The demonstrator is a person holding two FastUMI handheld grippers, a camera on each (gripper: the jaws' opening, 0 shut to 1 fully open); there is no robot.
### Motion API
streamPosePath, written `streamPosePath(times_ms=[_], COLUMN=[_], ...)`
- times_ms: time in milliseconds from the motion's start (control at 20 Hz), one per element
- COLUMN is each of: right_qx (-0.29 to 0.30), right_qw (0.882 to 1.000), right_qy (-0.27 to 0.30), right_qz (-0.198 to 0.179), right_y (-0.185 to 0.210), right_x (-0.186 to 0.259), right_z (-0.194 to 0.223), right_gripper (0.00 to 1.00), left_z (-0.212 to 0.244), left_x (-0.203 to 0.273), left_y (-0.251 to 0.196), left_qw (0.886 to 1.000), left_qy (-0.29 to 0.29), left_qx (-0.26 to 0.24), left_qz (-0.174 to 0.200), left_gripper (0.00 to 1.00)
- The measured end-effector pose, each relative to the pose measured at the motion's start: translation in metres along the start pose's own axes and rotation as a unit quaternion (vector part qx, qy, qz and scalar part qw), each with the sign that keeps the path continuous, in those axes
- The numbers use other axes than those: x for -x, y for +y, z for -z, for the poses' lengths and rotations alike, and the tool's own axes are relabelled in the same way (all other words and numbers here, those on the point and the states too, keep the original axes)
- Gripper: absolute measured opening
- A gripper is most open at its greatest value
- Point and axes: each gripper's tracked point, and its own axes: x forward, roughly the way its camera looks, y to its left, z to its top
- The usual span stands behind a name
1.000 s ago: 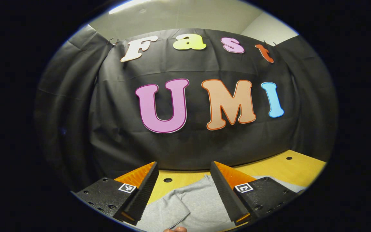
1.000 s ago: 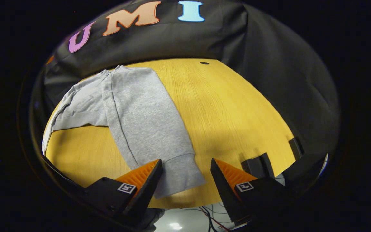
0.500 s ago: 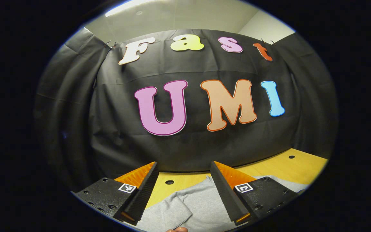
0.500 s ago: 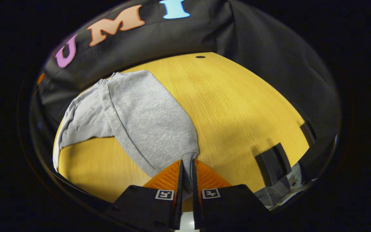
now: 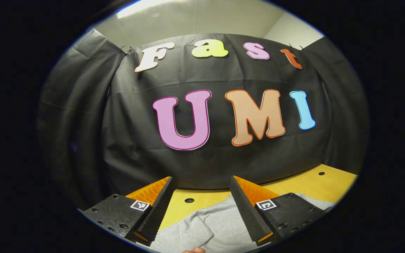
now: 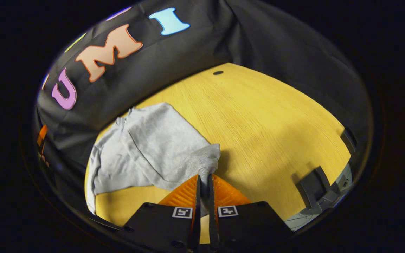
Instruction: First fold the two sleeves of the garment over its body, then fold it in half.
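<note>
A grey sweatshirt (image 6: 146,151) lies on the yellow wooden table (image 6: 258,123). In the right gripper view my right gripper (image 6: 203,181) is shut on the cuff of a sleeve (image 6: 202,160), lifted off the table and bunched toward the body. In the left gripper view my left gripper (image 5: 200,189) stands open above the table, with grey cloth (image 5: 209,225) of the garment below and between its fingers, not gripped. A folded flap of the cloth (image 5: 185,235) lies near the lower edge there.
The black cloth wall (image 5: 202,161) closes the table at the back. Round holes (image 6: 218,72) mark the tabletop. Dark brackets (image 6: 313,182) sit at the table's near right edge in the right gripper view. A fingertip (image 5: 193,250) peeks in at the bottom of the left gripper view.
My right gripper closed on the sleeve cuff, then lifted it and carried it toward the garment's body, bunching the sleeve. My left gripper stayed open and hardly moved.
</note>
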Motion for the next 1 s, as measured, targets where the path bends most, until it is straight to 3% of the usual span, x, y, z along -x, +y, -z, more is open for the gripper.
streamPosePath(times_ms=[600,1000], right_qx=[0.006,0.043], right_qw=[0.987,0.971], right_qy=[-0.079,-0.073], right_qz=[-0.142,-0.224], right_y=[0.165,0.284], right_x=[-0.030,-0.050], right_z=[-0.122,-0.135], right_gripper=[0.12,0.12], left_z=[0.008,0.015], left_x=[0.029,0.061], left_y=[0.073,0.140], left_qw=[0.997,0.989], left_qy=[0.009,0.019], left_qx=[-0.001,-0.004], left_qz=[-0.078,-0.149], left_gripper=[0.94,0.94])
